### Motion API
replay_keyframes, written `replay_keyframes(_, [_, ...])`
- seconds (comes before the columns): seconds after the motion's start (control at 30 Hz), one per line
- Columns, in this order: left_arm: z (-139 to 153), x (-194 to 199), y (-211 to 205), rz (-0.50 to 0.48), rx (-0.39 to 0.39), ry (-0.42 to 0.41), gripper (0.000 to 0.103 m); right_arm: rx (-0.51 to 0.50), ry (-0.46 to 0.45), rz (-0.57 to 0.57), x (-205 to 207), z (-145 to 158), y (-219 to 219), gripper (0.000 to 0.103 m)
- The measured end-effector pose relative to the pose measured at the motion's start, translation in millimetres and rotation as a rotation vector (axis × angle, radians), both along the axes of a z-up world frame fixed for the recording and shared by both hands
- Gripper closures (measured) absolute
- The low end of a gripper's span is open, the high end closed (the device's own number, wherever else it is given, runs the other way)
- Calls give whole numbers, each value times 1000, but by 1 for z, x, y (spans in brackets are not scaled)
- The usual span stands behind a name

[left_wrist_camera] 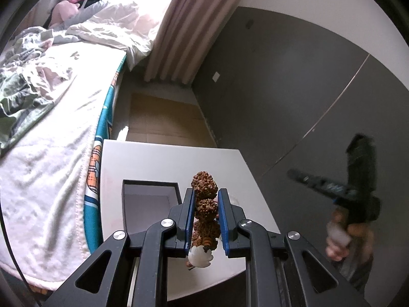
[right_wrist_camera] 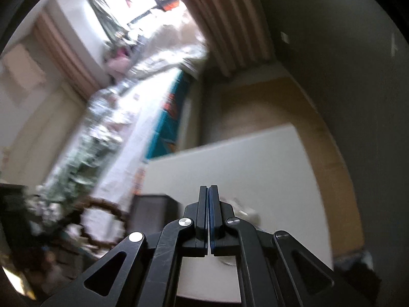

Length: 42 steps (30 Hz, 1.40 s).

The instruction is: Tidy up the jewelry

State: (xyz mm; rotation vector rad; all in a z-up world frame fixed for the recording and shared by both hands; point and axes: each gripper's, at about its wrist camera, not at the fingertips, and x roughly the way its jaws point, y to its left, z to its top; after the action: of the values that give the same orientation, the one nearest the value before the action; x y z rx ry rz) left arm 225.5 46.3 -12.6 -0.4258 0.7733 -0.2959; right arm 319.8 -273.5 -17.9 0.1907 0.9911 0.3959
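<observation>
My left gripper (left_wrist_camera: 206,195) is shut on a bracelet of large knobbly brown beads (left_wrist_camera: 204,183) with a white carved bead (left_wrist_camera: 200,255) at its near end. It holds the bracelet above the white table (left_wrist_camera: 163,158), just right of an open dark box (left_wrist_camera: 149,202) with a pale lining. My right gripper (right_wrist_camera: 209,189) is shut and empty, above the same table (right_wrist_camera: 255,158). The right wrist view is blurred; the brown bead loop (right_wrist_camera: 102,220) and the dark box (right_wrist_camera: 153,209) show at its lower left. The right gripper also shows in the left wrist view (left_wrist_camera: 358,179), off the table's right side.
A bed with rumpled white and green bedding (left_wrist_camera: 51,128) runs along the table's left side. A pink curtain (left_wrist_camera: 184,25) hangs behind. A dark grey wall (left_wrist_camera: 294,89) stands to the right. Wooden floor (left_wrist_camera: 163,120) lies beyond the table. Small pale items (right_wrist_camera: 242,209) lie on the table.
</observation>
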Motion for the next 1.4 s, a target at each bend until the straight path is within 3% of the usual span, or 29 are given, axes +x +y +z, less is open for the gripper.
replay_keyframes(0.03, [-1,-1,0,-2,-2,0,85,-16,23,-9,0,-12,-2,66])
replay_keyframes(0.07, [-1,-2,0,-5,-2,1,85,-13,36,-17,-1,-23,-7,52])
replay_keyframes(0.37, [-12,2,-2,-9,5,24,85,-108,223,-5,9,-111,-9,52])
replay_keyframes(0.63, [-20,7,3,7,4,39,85,-270,261,54,9,-143,18,50])
replay_keyframes(0.73, [-23,7,5,10,0,44,85,-307,238,66,5,-143,25,49])
replay_keyframes(0.87, [-23,5,6,13,1,47,85,-272,270,41,5,-140,14,66])
replay_keyframes(1.03, [-21,0,7,12,-7,39,85,-181,258,23,-1,-130,-3,66])
replay_keyframes(1.2, [-21,-5,10,12,-18,33,85,-116,204,13,-8,-96,-13,66])
replay_keyframes(1.4, [-16,-11,19,25,-32,13,85,-67,94,26,-11,-35,-7,66])
